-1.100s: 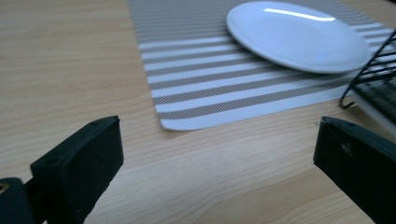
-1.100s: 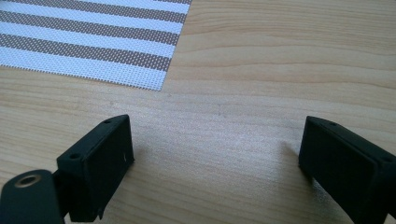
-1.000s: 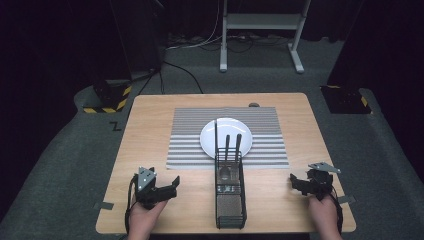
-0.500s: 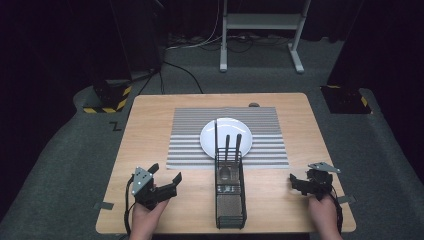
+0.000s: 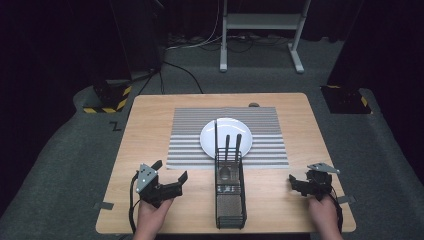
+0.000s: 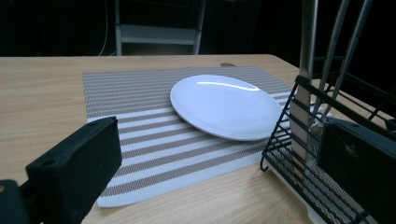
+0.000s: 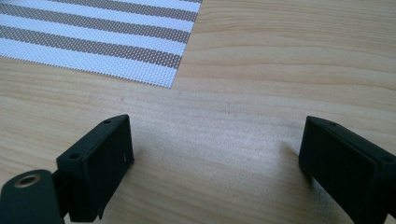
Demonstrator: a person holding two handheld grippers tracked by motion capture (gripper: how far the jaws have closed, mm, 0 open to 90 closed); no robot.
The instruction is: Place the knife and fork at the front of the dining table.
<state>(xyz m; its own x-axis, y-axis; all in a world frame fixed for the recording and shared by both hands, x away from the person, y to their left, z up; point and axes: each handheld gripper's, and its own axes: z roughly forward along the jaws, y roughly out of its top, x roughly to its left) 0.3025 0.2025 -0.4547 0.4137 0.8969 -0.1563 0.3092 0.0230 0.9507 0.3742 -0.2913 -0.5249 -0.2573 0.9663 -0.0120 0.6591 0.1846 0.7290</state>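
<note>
Apparently nothing is done yet: both claws, left [image 5: 172,181] and right [image 5: 298,183], gape wide and empty, cutlery [image 5: 231,146] waiting in the rack [image 5: 230,200].

We count one white plate [image 5: 226,136], one striped placemat [image 5: 187,135] and one black wire caddy [image 5: 230,197]. Three utensils [image 5: 227,148] stand in the caddy, handles up. We see two grippers, the left gripper [image 5: 170,176] and the right gripper [image 5: 296,183], and one wooden table [image 5: 150,115].

White plate [image 5: 226,136], grey-and-white striped placemat [image 5: 190,135], black wire caddy [image 5: 230,197]
</note>
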